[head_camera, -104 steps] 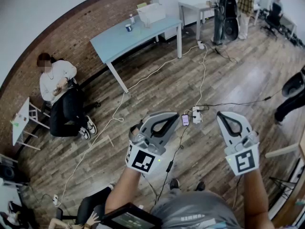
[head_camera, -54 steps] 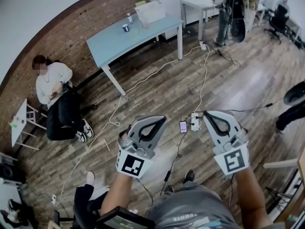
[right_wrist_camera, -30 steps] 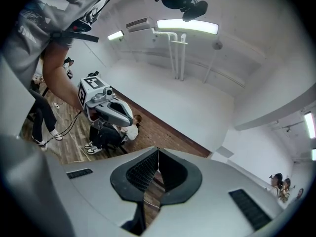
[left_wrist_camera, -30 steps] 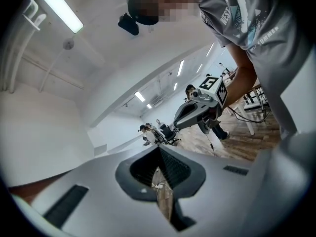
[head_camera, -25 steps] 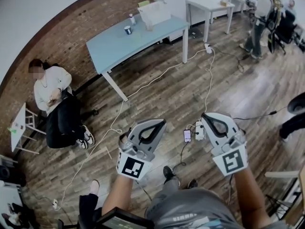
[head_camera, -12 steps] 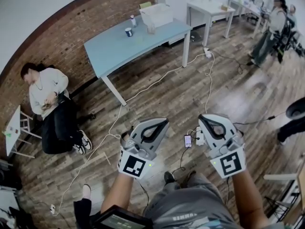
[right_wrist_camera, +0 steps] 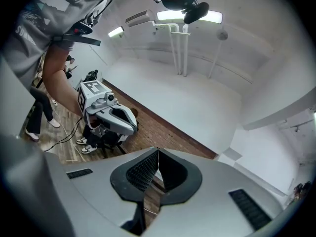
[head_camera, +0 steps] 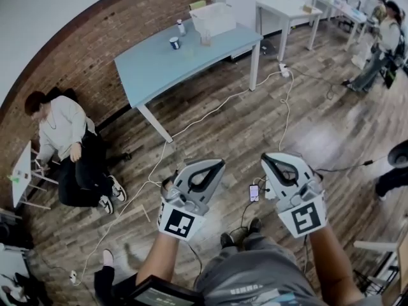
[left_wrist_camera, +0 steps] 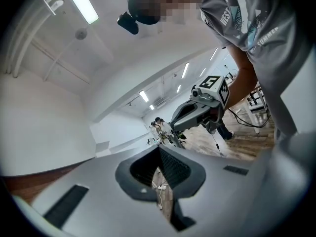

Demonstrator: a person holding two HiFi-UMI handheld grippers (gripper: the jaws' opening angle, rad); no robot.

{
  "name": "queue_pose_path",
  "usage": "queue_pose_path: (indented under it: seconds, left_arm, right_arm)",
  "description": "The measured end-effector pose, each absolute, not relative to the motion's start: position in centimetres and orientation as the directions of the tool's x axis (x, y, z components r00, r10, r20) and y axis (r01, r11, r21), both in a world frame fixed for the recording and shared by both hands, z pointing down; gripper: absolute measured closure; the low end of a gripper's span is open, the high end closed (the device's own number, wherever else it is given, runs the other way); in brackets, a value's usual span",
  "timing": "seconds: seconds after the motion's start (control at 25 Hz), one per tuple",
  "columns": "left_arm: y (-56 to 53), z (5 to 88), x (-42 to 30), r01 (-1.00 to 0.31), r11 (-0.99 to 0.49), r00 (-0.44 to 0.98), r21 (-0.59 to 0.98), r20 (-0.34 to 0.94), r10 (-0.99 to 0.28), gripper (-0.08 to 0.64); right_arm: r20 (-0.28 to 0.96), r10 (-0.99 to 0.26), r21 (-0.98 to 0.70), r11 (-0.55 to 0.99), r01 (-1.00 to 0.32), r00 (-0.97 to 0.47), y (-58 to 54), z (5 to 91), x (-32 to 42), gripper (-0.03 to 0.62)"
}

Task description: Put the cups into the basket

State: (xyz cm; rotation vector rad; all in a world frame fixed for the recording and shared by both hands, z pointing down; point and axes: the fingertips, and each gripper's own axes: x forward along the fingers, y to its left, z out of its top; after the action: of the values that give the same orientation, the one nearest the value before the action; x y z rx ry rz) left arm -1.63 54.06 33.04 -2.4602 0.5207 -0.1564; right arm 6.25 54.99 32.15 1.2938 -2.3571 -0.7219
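1. Left gripper is held out over the wooden floor, well short of the blue table. In the left gripper view its jaws are seen pressed together at the tips, with nothing between them.
2. Right gripper is held beside it at about the same height, the two well apart. In the right gripper view its jaws are likewise closed tip to tip and empty.
3. Each gripper is seen from the other's camera, carried on a bare forearm with the marker cube facing up.
4. Dark cup stands upright on the blue table, toward its far edge. A second, clear cup stands to its right, just in front of the basket; its make is too small to tell.
5. White basket sits at the far right corner of the table, against the brick wall. Whether anything lies in it cannot be told.
6. A small bottle stands between the dark cup and the basket, nearer the wall.
7. White cable is run across the floor from under the table. A phone lies on the floor between the two grippers.
8. A seated person is noted by the wall at left; another person stands at far right near a white table.
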Motion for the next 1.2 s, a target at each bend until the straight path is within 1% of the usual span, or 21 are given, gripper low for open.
queue_pose_path:
  seconds: [0.32, 0.52, 0.64, 0.76, 0.92, 1.2]
  left_arm:
    - [50.4, 32.8, 2.1, -0.369, -0.703, 0.886, -0.608, -0.002, -0.463, 0.560]
    - [48.9, 32.7, 3.5, -0.397, -0.688, 0.867, -0.608, -0.001, -0.499, 0.560]
    - [48.4, 33.0, 4.2, -0.392, -0.689, 0.864, -0.610, 0.015, -0.504, 0.560]
    - [47.9, 33.1, 4.4, -0.396, -0.685, 0.859, -0.612, 0.017, -0.512, 0.560]
    - [46.1, 33.7, 4.0, -0.405, -0.693, 0.852, -0.596, 0.028, -0.522, 0.560]
    - [41.4, 34.6, 3.0, -0.392, -0.718, 0.865, -0.575, 0.036, -0.501, 0.560]
  right_arm:
    - [0.045, -0.820, 0.588, 0.483, -0.648, -0.571, 51.1, 32.0, 10.5, 0.581]
    - [0.047, -0.795, 0.589, 0.511, -0.626, -0.605, 49.2, 32.2, 11.8, 0.581]
    - [0.043, -0.787, 0.582, 0.520, -0.625, -0.615, 48.4, 32.3, 12.5, 0.581]
    - [0.032, -0.780, 0.574, 0.527, -0.627, -0.626, 47.8, 32.5, 12.8, 0.581]
    - [0.055, -0.775, 0.556, 0.548, -0.625, -0.630, 46.0, 33.5, 12.6, 0.581]
    - [0.069, -0.784, 0.555, 0.544, -0.630, -0.617, 41.7, 34.0, 11.4, 0.581]
